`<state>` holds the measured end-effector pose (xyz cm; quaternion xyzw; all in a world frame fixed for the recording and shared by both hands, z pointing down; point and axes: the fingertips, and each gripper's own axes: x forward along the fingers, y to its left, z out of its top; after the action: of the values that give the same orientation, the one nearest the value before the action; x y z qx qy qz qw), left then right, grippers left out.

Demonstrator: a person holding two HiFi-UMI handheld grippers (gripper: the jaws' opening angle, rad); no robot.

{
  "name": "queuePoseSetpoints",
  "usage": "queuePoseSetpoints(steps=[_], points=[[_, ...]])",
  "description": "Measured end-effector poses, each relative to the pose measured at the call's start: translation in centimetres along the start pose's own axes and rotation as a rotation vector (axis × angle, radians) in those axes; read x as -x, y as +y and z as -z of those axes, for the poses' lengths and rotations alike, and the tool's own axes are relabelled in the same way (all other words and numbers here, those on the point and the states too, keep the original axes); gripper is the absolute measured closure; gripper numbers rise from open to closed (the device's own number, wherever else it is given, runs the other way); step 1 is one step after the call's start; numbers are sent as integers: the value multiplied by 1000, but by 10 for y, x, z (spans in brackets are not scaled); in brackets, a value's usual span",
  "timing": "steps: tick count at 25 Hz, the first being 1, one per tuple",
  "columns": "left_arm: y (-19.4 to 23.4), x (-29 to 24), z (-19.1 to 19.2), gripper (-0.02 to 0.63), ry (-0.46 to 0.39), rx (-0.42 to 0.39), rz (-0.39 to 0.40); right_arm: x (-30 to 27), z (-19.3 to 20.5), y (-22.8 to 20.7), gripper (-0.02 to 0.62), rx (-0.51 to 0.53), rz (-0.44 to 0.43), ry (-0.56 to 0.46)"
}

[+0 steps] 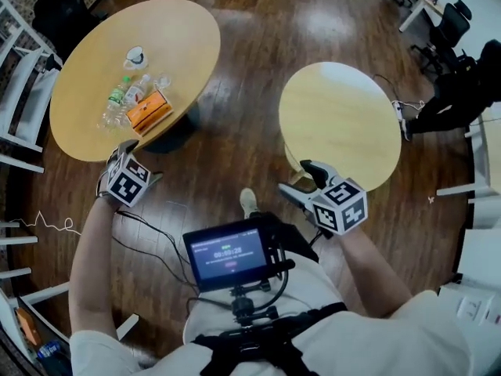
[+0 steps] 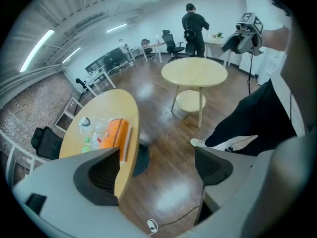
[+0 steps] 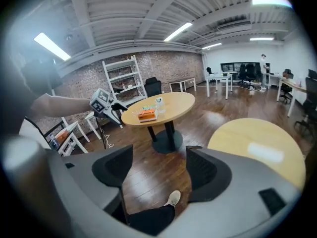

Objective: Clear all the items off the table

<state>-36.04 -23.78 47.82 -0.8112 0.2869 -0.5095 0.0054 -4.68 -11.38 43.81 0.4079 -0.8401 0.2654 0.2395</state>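
Nearest the camera, a screen (image 1: 227,255) sits mounted at the person's chest.

The right tongs (image 1: 300,180) are held over the wooden floor (image 1: 227,155). Their jaws stand apart with nothing between them; only the floor and the person's shoe (image 3: 173,198) show through the gap.

The left tongs (image 1: 125,147) are just beside the near rim of the round tabletop (image 1: 94,37). Their jaws stand wide and grip nothing.

All the task items are on that tabletop, grouped around its middle. An orange box (image 1: 149,110) lies nearest the left tongs, with plastic bottles (image 1: 117,96) close beside it. A small white object (image 1: 135,56) lies further in.

A second round tabletop (image 1: 344,116) stands ahead of the right tongs.

At the far end of the room, a person (image 2: 194,26) stands among desks.
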Motion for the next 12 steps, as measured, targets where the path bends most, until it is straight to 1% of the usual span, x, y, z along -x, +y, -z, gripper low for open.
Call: queuePoseSetpoints(steps=[2, 3, 5, 8, 9, 12], points=[[-40, 1, -9, 129, -53, -7, 50, 24, 22, -3, 247, -29, 53, 2], [-59, 2, -17, 129, -88, 3, 79, 36, 30, -5, 247, -44, 80, -3], [-93, 7, -40, 129, -169, 37, 138, 62, 42, -10, 247, -72, 129, -25], [-131, 15, -81, 129, -285, 71, 199, 94, 56, -21, 247, -109, 202, -54], [-142, 18, -95, 129, -322, 94, 222, 104, 61, -25, 247, -129, 224, -65], [-170, 23, -133, 129, -426, 206, 298, 134, 71, -39, 245, -182, 304, -122]])
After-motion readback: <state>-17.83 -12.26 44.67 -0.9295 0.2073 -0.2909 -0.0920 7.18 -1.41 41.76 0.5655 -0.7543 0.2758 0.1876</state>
